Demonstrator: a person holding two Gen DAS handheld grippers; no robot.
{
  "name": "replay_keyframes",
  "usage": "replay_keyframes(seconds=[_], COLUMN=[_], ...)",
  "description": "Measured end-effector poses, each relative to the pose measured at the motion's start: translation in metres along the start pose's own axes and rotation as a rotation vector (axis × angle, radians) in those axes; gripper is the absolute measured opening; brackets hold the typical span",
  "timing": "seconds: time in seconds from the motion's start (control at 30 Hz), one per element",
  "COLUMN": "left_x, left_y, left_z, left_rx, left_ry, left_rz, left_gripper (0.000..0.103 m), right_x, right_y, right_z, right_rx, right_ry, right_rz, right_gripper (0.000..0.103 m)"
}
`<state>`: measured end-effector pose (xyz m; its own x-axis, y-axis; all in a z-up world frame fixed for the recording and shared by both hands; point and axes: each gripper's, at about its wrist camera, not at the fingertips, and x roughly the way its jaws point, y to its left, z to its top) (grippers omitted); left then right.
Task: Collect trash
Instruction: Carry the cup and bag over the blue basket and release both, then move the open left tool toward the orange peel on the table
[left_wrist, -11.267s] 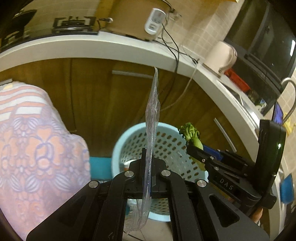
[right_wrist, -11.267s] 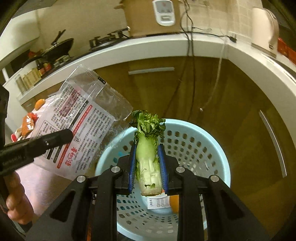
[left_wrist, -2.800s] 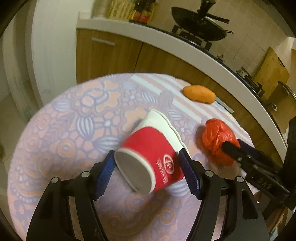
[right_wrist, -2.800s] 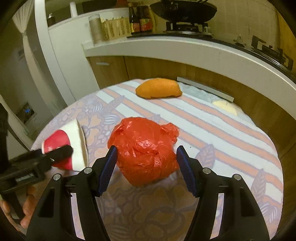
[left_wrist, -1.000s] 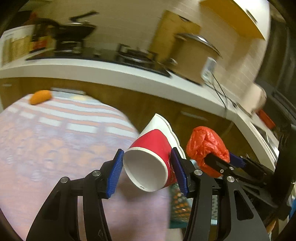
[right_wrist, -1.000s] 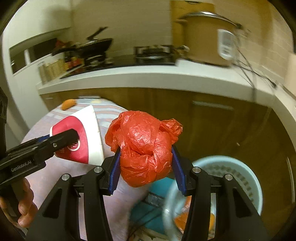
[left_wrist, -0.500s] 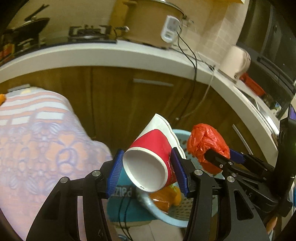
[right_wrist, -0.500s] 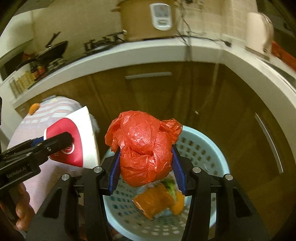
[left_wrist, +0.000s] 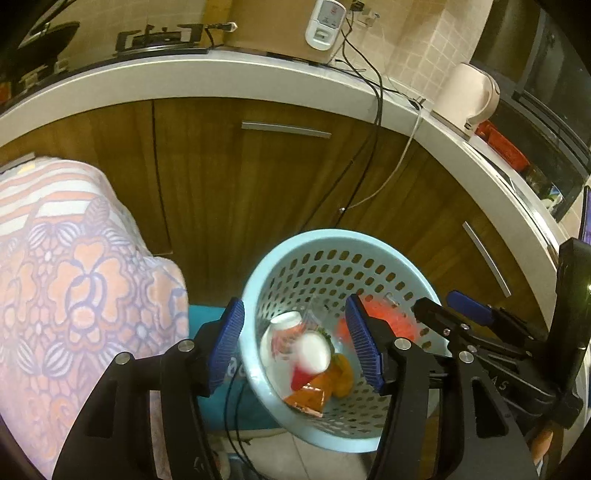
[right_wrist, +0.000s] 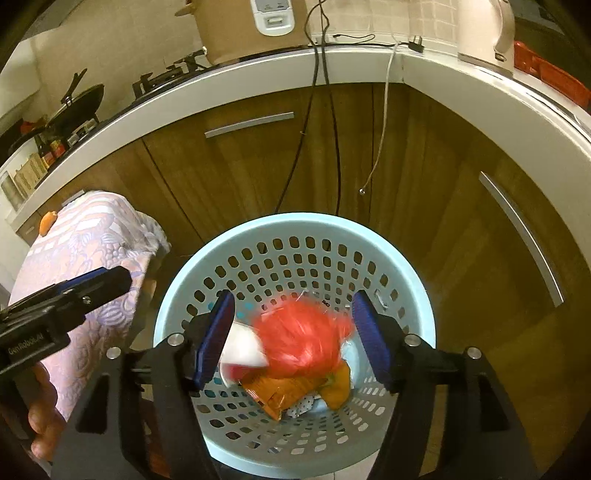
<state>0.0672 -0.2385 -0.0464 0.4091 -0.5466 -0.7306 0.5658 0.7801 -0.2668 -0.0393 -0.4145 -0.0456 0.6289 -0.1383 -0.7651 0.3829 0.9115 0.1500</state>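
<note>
A light blue perforated basket (left_wrist: 332, 236) stands on the floor below both grippers. My left gripper (left_wrist: 295, 306) hangs over it with its jaws opening and nothing pressed between the blue pads. The red paper cup (left_wrist: 306, 358) is a blur inside the basket, loose and tumbling. My right gripper (right_wrist: 293, 299) is also over the basket (right_wrist: 295, 218), jaws opening. The red plastic bag (right_wrist: 303, 332) is smeared with motion below its pads, free of them, beside the cup (right_wrist: 243, 350). Each view shows the other gripper at its side: the right gripper (left_wrist: 439, 301), the left gripper (right_wrist: 107, 280).
An orange wrapper (right_wrist: 284, 395) and other scraps lie in the basket's bottom. The table with the floral cloth (left_wrist: 74, 277) is at the left, an orange peel (right_wrist: 47, 221) on it. Wooden cabinet doors, hanging cables (left_wrist: 369, 147) and the white counter (left_wrist: 258, 74) stand behind.
Both grippers have opened over the basket. The cup and the red bag have left the jaws and are dropping into it. Both hands came closer to the basket.
</note>
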Motion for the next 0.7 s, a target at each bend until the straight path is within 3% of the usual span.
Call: replay_keyframes(seconds=[0.33, 0.5, 0.7], left_x=[-0.035, -0.067, -0.124], left_y=[0.017, 0.042, 0.099], left_z=[0.004, 0.008, 0.016], left_rx=[-0.03, -0.073, -0.153], left_ry=[-0.066, -0.135, -0.24], left_rz=[0.006, 0.04, 0.113], left_gripper=[0.057, 0.057, 0.057], right_x=[-0.026, -0.04, -0.055], right_y=[0.033, 0.078, 0.157], right_z=[0.012, 0.023, 0.037], right_rx=[-0.062, -0.133, -0.255], right_ry=[-0.069, -0.117, -0.168], right_rz=[0.053, 0.123, 0.229], right_gripper=[0.062, 0.062, 0.062])
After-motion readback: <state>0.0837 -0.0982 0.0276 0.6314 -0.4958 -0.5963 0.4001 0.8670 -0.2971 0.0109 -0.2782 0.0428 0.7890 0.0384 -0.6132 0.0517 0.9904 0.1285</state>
